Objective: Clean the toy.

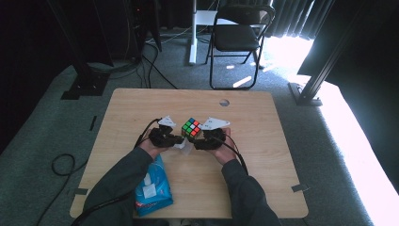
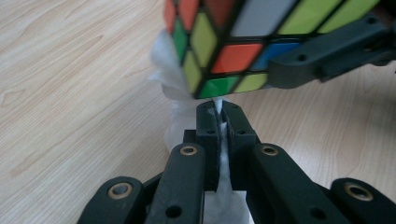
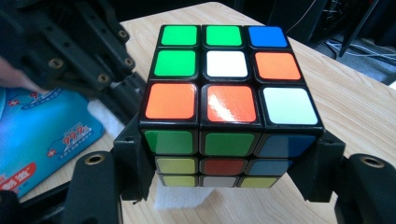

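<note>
Rubik's cube [image 1: 191, 127] sat mid-table, lifted a bit between my two grippers, and the white wipe [image 2: 173, 88] was bunched right under it. Going left to right: blue wipes pack [image 1: 151, 188] lay near the table's [image 1: 263, 117] front edge by my left sleeve. My left gripper [image 2: 218, 108] was pinched tight on the wipe, the tissue squeezed between its jaws and touching the cube's lower corner. My right gripper [image 3: 232, 161] was clamped on the cube, one jaw on each side.
</note>
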Action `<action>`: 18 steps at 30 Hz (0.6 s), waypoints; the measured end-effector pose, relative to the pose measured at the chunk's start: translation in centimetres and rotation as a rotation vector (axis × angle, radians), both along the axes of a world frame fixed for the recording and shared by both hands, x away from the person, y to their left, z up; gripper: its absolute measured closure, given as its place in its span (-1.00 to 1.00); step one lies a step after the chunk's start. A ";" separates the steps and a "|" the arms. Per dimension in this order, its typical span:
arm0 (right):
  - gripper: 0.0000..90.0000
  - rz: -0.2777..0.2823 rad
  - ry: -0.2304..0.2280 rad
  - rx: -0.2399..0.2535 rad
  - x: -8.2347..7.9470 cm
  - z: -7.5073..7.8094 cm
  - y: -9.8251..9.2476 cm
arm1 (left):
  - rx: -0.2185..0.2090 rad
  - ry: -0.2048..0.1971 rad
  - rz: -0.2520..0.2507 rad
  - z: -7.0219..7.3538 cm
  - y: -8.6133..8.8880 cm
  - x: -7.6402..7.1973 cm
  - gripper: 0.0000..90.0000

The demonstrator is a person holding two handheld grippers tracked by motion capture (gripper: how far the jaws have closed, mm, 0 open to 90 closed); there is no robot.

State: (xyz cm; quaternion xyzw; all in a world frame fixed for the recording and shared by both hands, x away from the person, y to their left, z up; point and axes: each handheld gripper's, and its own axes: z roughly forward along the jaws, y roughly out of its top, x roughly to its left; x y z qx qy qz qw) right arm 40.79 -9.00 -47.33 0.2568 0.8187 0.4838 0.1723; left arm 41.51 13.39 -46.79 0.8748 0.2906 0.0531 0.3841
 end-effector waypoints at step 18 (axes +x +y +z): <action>-0.24 -0.011 0.002 0.014 0.4 0.3 0.7 | -0.008 -0.009 -0.054 -0.1 -1.3 -0.8 0.93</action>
